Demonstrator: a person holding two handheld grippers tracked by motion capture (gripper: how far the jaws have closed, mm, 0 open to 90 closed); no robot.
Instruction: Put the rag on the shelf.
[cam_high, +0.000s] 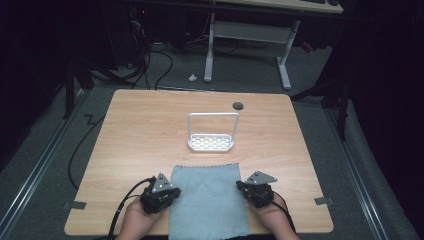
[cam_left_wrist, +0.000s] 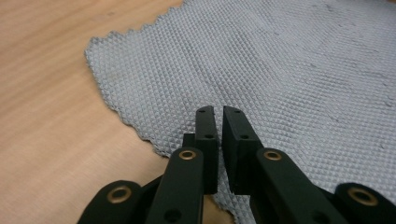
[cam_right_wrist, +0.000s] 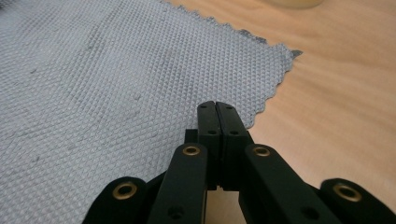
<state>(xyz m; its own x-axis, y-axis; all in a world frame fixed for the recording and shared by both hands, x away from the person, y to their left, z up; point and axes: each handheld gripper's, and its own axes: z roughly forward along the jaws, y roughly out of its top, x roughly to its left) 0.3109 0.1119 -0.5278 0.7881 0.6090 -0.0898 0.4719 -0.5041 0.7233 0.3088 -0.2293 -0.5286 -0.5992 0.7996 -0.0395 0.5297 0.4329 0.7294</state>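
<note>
Both tools resting at the cloth's side edges.
Left tool (cam_left_wrist: 218, 112) is showing a slim gap between its jaws; right tool (cam_right_wrist: 217, 107) is sitting fully closed, empty. Grey textured cloth (cam_high: 209, 200) is lying flat on the light wooden counter (cam_high: 140, 130), near a white wire-handled rack (cam_high: 212, 142).

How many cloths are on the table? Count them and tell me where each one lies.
1. The grey cloth lies flat at the near edge of the table, between the left tongs and the right tongs, in front of the white rack. Nothing seems hidden.
</note>
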